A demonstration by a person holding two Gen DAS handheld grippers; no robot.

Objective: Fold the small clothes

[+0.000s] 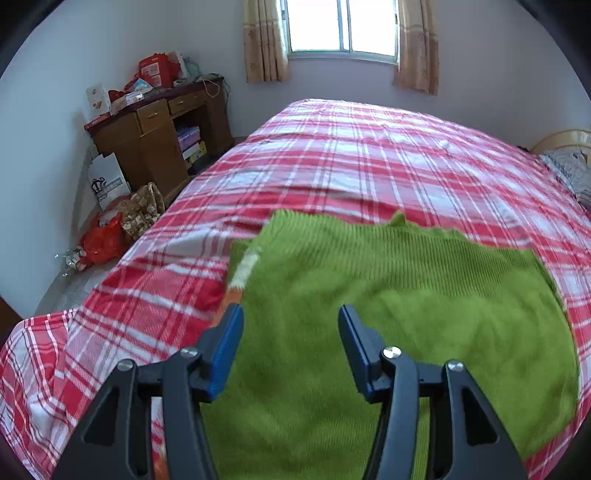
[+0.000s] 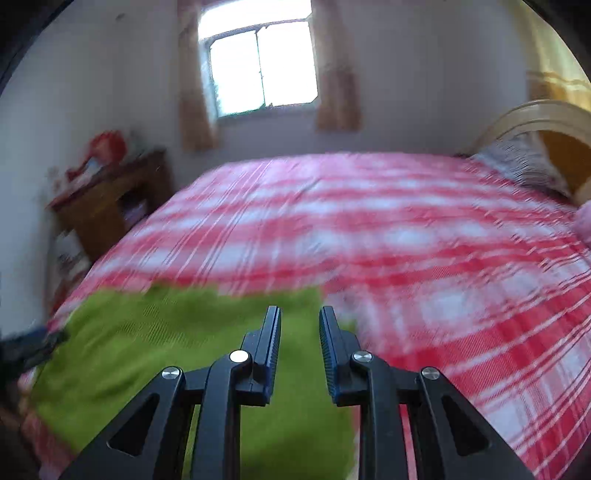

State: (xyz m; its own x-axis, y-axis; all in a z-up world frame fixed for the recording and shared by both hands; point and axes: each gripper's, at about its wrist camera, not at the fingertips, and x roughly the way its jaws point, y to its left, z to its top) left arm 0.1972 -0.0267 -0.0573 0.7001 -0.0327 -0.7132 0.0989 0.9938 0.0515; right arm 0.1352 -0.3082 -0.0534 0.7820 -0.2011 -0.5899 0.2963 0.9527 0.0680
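Note:
A green knitted garment lies folded flat on the red-and-white plaid bedspread, near the bed's front edge. A strip of orange and white peeks out along its left side. My left gripper hovers over the garment's left part, open, with nothing between its blue pads. In the blurred right wrist view the green garment spreads to the left, and my right gripper hangs above its right edge. Its jaws stand a little apart and hold nothing. The plaid bedspread runs on behind it.
A brown wooden desk piled with boxes stands left of the bed by the wall. Bags sit on the floor beside it. A pillow and a curved headboard are at the far right, a curtained window behind.

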